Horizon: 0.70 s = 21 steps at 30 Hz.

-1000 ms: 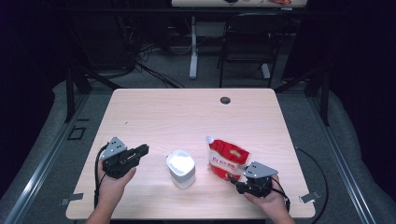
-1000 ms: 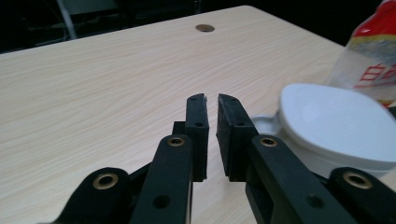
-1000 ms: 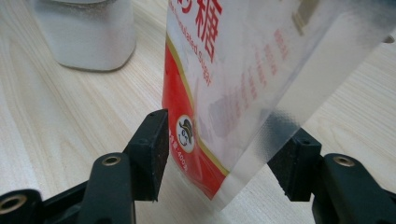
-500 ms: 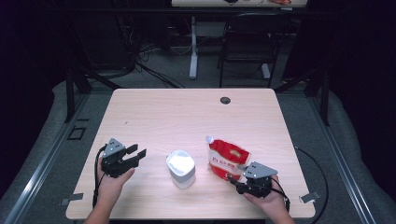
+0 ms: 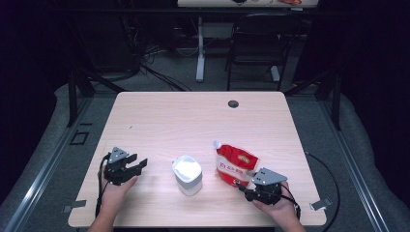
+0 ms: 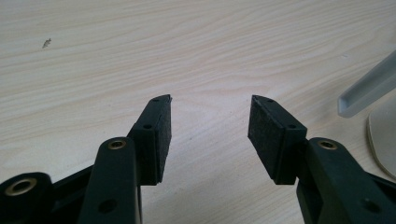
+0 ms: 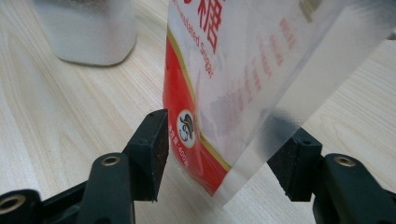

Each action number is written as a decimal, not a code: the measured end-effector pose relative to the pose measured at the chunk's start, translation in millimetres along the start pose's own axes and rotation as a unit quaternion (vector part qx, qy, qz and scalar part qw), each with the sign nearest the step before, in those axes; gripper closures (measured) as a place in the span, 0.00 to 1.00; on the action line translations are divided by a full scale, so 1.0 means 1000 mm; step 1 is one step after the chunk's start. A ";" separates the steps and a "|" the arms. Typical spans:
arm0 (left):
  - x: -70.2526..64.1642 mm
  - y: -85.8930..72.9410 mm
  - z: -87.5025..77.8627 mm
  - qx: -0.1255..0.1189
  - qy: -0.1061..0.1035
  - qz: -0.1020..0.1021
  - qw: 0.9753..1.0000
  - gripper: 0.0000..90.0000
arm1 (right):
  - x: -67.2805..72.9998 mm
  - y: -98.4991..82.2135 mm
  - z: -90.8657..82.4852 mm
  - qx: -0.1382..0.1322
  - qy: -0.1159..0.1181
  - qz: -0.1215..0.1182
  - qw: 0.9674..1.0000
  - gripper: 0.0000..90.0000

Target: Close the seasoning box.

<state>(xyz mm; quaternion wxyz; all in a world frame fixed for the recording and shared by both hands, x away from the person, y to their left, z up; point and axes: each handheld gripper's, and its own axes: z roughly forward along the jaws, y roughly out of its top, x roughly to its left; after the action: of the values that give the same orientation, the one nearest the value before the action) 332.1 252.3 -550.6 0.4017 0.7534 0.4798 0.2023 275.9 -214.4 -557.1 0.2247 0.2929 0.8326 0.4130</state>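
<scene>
We have the wooden counter before us, bare across its far half, with our work set along the near edge. Standing a little right of the middle is the red-and-clear sugar pouch, spout at its upper left corner, and just to its left the white open-topped container. The right gripper sits at the pouch's near bottom corner; in the right gripper view that corner lies between the pads, yet a gap shows on each side, so we judge it released around the pouch, not clamping it. The left gripper rests low over the counter, well left of the container, and its jaws have just been opening: a second ago they looked nearly shut, now they stand wide with only bare wood between them. We take this as readying to grasp the container, whose edge shows at the right of the left gripper view.
</scene>
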 end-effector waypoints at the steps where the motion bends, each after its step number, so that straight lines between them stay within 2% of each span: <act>1: 0.000 0.000 0.000 0.000 0.002 0.001 1.000 0.55 | 0.000 0.000 0.000 0.002 0.000 -0.001 1.000 0.47; 9: -0.002 -0.003 0.003 -0.001 0.010 -0.012 1.000 0.53 | 0.000 0.000 0.001 0.004 0.000 -0.001 1.000 0.47; 21: -0.004 -0.004 0.006 0.005 0.012 -0.011 1.000 0.52 | 0.003 0.000 0.004 0.010 0.000 -0.003 1.000 0.47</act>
<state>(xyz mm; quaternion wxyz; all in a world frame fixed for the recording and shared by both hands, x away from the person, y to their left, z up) 331.9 247.8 -557.2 0.3948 0.7476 0.4933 0.2045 275.9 -210.0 -560.1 0.2234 0.2928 0.8374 0.4038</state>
